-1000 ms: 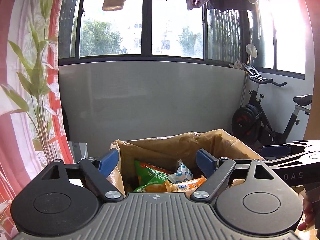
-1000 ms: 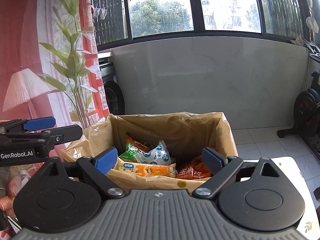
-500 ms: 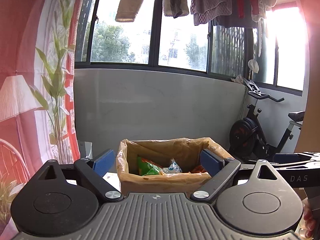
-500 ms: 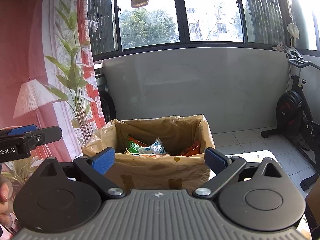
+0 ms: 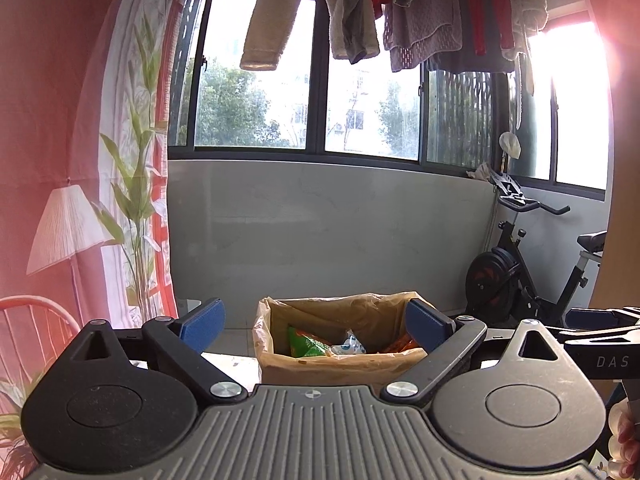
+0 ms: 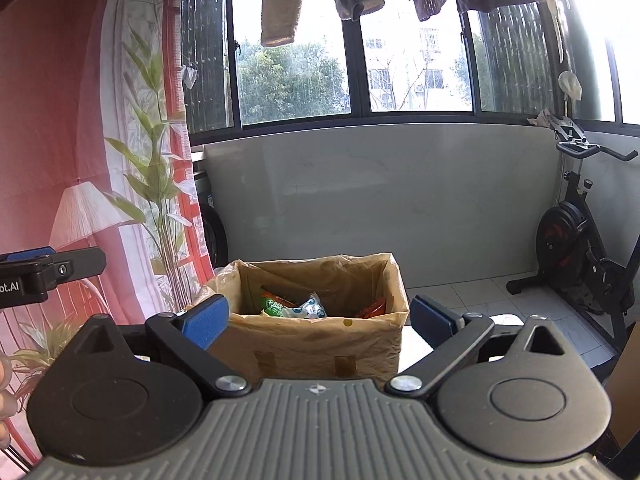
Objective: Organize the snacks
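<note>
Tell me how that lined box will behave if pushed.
The box looks like cardboard holding only a few snack packets, so it is probably light and would slide rather than tip. Its loose plastic liner would likely crinkle and slip under the jaws.

A thin, crinkled, glossy plastic liner (image 6: 362,268) was draped inside a matt brown cardboard box (image 6: 320,352). Shiny foil-like snack packets (image 6: 304,308) were seen within. Matt black plastic and ribbed grey surfaces were shown on the right gripper (image 6: 318,318).

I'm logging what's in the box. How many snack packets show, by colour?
Green packet: 1
White and blue packet: 1
Orange packets: 2, one mostly hidden behind the green
Total visible in the lined box: 4
</note>
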Tool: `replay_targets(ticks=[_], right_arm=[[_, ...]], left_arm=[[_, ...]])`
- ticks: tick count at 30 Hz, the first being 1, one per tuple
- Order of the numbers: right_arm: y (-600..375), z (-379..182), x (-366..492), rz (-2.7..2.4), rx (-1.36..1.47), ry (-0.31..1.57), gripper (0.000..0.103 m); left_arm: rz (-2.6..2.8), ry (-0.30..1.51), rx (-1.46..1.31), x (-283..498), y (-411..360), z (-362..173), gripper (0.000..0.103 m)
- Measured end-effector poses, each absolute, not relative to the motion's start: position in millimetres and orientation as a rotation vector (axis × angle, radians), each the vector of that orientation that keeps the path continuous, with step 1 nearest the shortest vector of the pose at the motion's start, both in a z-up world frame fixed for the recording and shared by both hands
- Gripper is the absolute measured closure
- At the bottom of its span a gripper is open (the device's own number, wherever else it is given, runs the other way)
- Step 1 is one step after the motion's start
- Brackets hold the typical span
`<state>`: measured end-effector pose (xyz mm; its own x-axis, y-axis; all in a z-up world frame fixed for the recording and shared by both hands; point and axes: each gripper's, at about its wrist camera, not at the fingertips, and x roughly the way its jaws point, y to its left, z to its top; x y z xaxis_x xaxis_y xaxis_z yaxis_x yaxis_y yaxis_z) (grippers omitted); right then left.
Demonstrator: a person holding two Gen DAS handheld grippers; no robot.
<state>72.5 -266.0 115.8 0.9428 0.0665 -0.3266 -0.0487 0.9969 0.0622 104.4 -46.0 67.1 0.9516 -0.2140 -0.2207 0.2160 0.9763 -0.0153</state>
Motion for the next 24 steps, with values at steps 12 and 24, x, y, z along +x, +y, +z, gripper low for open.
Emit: replay_targets(ticks=[12,24], right_arm=[[-263,123,60,0.070,0.033,0.316,0.004],[-264,125,54,0.079,0.034,0.306,0.004]], left_arm=[[-0.213,0.231,0.011,100,-38,68,0.005],[-0.209,0.223,0.018,95,-36,68,0.005]])
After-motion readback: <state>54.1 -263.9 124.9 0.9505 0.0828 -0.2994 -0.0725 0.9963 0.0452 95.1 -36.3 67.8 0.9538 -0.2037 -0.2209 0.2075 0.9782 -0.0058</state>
